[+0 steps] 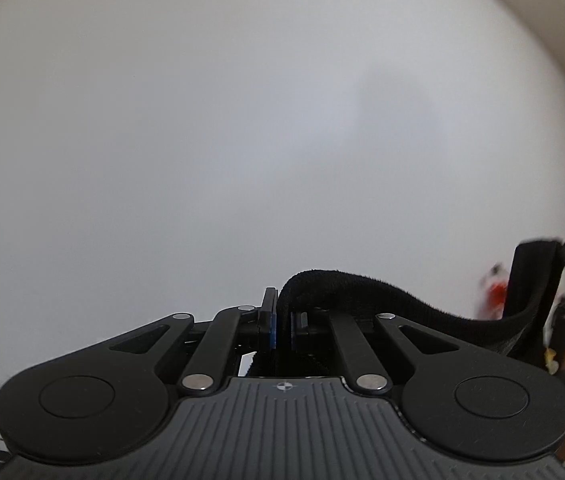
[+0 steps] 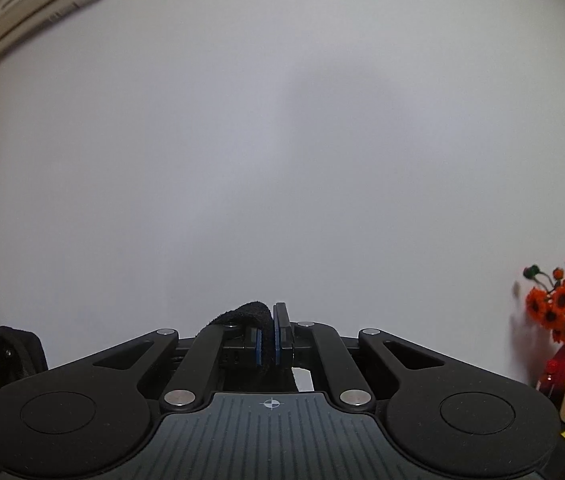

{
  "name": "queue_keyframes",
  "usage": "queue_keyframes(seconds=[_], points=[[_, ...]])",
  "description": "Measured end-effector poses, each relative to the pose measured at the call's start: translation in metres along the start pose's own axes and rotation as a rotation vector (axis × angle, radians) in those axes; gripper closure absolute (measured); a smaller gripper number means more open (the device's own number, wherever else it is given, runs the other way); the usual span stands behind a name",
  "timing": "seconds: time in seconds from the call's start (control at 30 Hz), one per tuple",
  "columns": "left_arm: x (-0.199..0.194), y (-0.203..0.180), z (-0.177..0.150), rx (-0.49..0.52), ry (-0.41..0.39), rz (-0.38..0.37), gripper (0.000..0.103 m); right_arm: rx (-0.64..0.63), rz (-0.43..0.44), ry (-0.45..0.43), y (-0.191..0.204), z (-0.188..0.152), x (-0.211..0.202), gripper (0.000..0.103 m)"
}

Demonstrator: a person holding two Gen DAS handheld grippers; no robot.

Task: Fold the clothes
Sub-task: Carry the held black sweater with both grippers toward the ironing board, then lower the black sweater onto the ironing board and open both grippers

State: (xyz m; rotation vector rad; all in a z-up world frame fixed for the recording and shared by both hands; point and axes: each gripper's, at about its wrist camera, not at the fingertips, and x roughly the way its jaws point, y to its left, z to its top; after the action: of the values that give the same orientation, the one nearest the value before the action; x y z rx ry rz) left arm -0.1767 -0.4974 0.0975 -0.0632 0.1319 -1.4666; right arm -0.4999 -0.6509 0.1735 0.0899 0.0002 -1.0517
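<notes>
Both grippers level; left gripper (image 1: 282, 330) and right gripper (image 2: 268, 346) jaws clamp black cloth (image 1: 362, 292), stretched between them, lower frame.

The left tongs (image 1: 282, 330) point level toward a plain wall. Both fingers are drawn together, and the blue pads (image 1: 273, 330) clamp a fold of black cloth (image 1: 362, 296). The linkage arms on either side angle inward toward the centre line. The right tongs (image 2: 268, 344) also point level. Their fingers are closed, and the blue pads (image 2: 259, 346) pinch the same black cloth between them. In the left wrist view the right tongs appear at the far right edge, level with the left tongs. In the right wrist view the left tongs appear at the far left edge.
</notes>
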Motion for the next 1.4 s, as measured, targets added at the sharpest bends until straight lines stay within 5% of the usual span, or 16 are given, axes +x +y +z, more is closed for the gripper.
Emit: queue_keyframes(seconds=[0.13, 0.3, 0.37, 0.43, 0.5, 0.53, 0.63, 0.8, 0.97, 1.17, 1.2, 1.3, 1.33, 1.37, 1.4], points=[[0.076, -0.014, -0.043, 0.011, 0.167, 0.009, 0.097, 0.033, -0.018, 0.057, -0.037, -0.041, 0.081, 0.093], [0.153, -0.012, -0.136, 0.081, 0.418, 0.060, 0.096, 0.033, -0.081, 0.246, -0.068, -0.147, 0.174, 0.093], [0.173, -0.005, -0.181, 0.103, 0.542, 0.070, 0.092, 0.049, -0.128, 0.331, -0.077, -0.203, 0.197, 0.082], [0.185, 0.000, -0.222, 0.151, 0.722, 0.120, 0.086, 0.063, -0.185, 0.440, -0.084, -0.261, 0.215, 0.047], [0.173, 0.017, -0.249, 0.146, 0.843, 0.156, 0.060, 0.058, -0.279, 0.584, -0.096, -0.314, 0.213, 0.035], [0.168, 0.025, -0.253, 0.110, 0.872, 0.151, 0.055, 0.078, -0.306, 0.621, -0.104, -0.330, 0.204, 0.035], [0.134, 0.039, -0.249, -0.017, 0.888, 0.096, 0.051, 0.172, -0.370, 0.707, -0.118, -0.373, 0.161, 0.035], [0.074, 0.052, -0.230, -0.126, 0.863, 0.093, 0.040, 0.344, -0.337, 0.656, -0.135, -0.360, 0.080, 0.033], [0.048, 0.061, -0.225, -0.182, 0.841, 0.090, 0.030, 0.310, -0.295, 0.684, -0.114, -0.351, 0.049, 0.032], [0.036, 0.073, -0.258, -0.172, 0.881, 0.233, 0.031, 0.317, -0.282, 0.702, -0.081, -0.352, 0.030, 0.034], [0.035, 0.075, -0.263, -0.158, 0.890, 0.245, 0.034, 0.321, -0.275, 0.692, -0.074, -0.351, 0.025, 0.034], [0.034, 0.073, -0.273, -0.125, 0.882, 0.300, 0.066, 0.349, -0.198, 0.668, -0.053, -0.348, 0.009, 0.034], [0.034, 0.069, -0.275, -0.102, 0.875, 0.278, 0.072, 0.345, -0.185, 0.663, -0.044, -0.346, 0.003, 0.034], [0.037, 0.065, -0.276, -0.073, 0.871, 0.256, 0.089, 0.334, -0.178, 0.662, -0.036, -0.345, -0.002, 0.035], [0.037, 0.061, -0.277, -0.053, 0.878, 0.231, 0.093, 0.324, -0.178, 0.668, -0.028, -0.344, -0.006, 0.035]])
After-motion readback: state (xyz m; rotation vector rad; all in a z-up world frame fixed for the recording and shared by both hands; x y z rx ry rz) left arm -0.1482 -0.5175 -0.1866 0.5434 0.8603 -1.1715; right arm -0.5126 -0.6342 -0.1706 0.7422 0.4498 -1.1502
